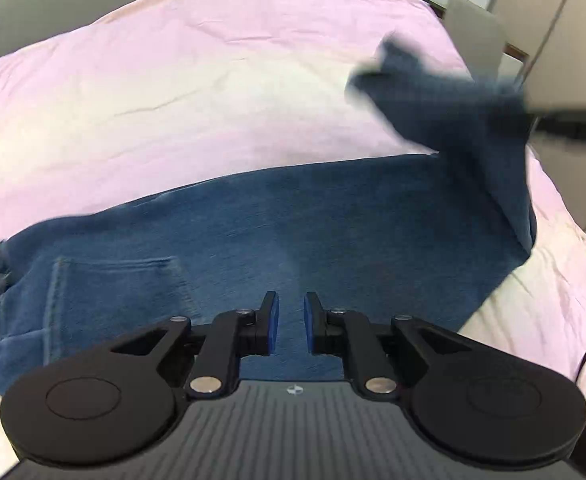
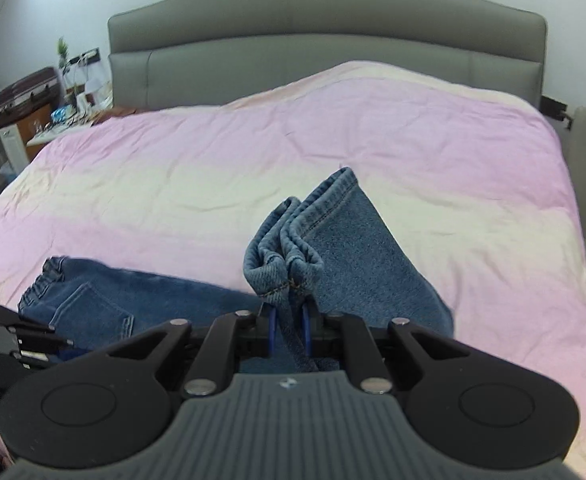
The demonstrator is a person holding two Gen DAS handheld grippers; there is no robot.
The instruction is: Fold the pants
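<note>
The right gripper (image 2: 289,330) pinches the hem of the blue denim pants (image 1: 293,232) spread on the pink bedspread (image 1: 173,100). The left gripper (image 1: 292,326) hovers above, fingers narrowly parted, gripping nothing. No writing is readable.

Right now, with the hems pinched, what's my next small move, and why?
Probably carry the right gripper, shut on the jeans' leg hems, toward the elastic waistband: the hems are lifted while the waist lies flat, and the left gripper is open.
</note>
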